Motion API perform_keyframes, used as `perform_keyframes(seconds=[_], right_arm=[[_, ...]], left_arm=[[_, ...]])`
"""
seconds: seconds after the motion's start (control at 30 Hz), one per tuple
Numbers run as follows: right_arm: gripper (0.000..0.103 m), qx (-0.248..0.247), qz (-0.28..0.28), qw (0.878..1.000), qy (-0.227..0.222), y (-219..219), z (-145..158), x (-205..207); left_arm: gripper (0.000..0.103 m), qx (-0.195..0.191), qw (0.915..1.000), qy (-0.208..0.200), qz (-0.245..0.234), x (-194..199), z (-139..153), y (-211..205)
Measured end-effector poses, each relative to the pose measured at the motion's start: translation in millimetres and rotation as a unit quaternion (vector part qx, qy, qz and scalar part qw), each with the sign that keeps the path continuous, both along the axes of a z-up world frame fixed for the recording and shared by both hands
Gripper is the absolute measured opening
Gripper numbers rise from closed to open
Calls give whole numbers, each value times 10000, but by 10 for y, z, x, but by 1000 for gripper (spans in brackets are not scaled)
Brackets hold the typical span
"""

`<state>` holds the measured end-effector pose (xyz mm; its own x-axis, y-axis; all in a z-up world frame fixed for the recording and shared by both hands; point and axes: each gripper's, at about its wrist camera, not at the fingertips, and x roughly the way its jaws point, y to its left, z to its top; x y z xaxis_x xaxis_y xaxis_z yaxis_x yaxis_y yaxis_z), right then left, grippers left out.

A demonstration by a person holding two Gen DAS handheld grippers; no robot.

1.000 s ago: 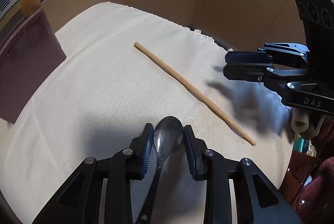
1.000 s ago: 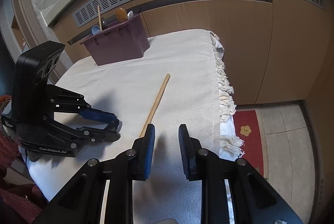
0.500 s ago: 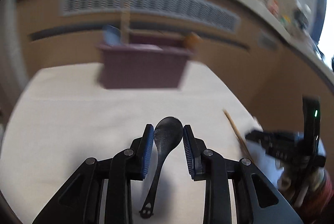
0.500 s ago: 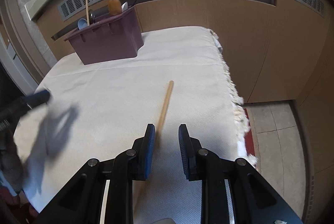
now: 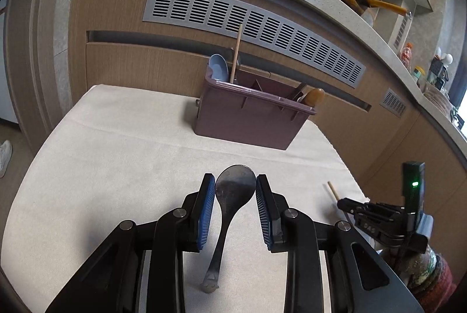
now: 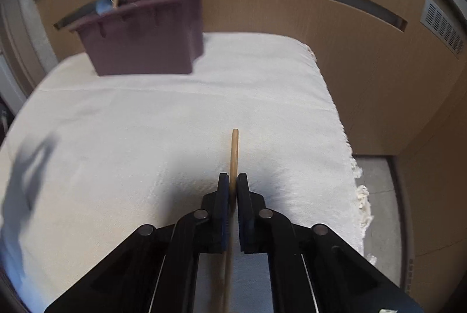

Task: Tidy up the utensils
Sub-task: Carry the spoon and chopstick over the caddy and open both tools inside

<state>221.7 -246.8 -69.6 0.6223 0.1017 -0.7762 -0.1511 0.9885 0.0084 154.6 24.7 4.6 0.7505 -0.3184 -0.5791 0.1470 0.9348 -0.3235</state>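
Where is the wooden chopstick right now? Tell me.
The wooden chopstick is pinched between the right gripper fingers, low over the white cloth, pointing toward the purple utensil caddy at the far left.

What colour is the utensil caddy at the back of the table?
Dull purple, a plum shade. The caddy shows best in the left wrist view.

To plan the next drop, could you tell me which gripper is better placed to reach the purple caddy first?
Left. The left gripper holds the metal spoon lifted, facing the purple caddy; the right gripper is only now closed on the chopstick.
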Motion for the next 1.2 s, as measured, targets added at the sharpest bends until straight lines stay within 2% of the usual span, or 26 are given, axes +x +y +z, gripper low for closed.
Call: perform_keyframes(seconds=[0.1, 0.27, 0.5, 0.6, 0.7, 0.83, 0.93, 1.0, 1.07, 1.2], right_arm=[[5, 493, 242, 9977, -409, 23, 223, -151], [5, 843, 507, 9914, -864, 94, 521, -313], [5, 1188, 580, 9846, -1146, 139, 677, -265], [5, 1367, 666, 9806, -1236, 174, 777, -183], [5, 1494, 806, 9731, -1560, 222, 1055, -105], [5, 1521, 964, 9489, -2590, 353, 1796, 7], [5, 1519, 996, 9295, -3210, 443, 2229, 106], [5, 1413, 1008, 9203, -3506, 531, 2419, 182], [5, 1307, 978, 9152, -3684, 606, 2521, 294], [5, 1245, 924, 9180, -3651, 675, 2469, 597]], left_arm=[[30, -37, 10000, -6, -37, -18, 30, 4], [29, -132, 9999, -8, -97, -30, 82, -25], [29, -88, 9996, -232, -141, -9, 279, -65], [29, -269, 9990, -286, -232, 87, 442, -46], [29, -539, 9959, -657, -302, 247, 828, 4], [29, -903, 9829, -1594, -201, 514, 1460, 79], [29, -1030, 9722, -2102, -80, 746, 1695, 88], [29, -1055, 9673, -2307, -16, 925, 1734, 77], [29, -1200, 9651, -2326, 12, 1121, 1686, 83], [30, -1278, 9663, -2228, 183, 1482, 1428, 59]])
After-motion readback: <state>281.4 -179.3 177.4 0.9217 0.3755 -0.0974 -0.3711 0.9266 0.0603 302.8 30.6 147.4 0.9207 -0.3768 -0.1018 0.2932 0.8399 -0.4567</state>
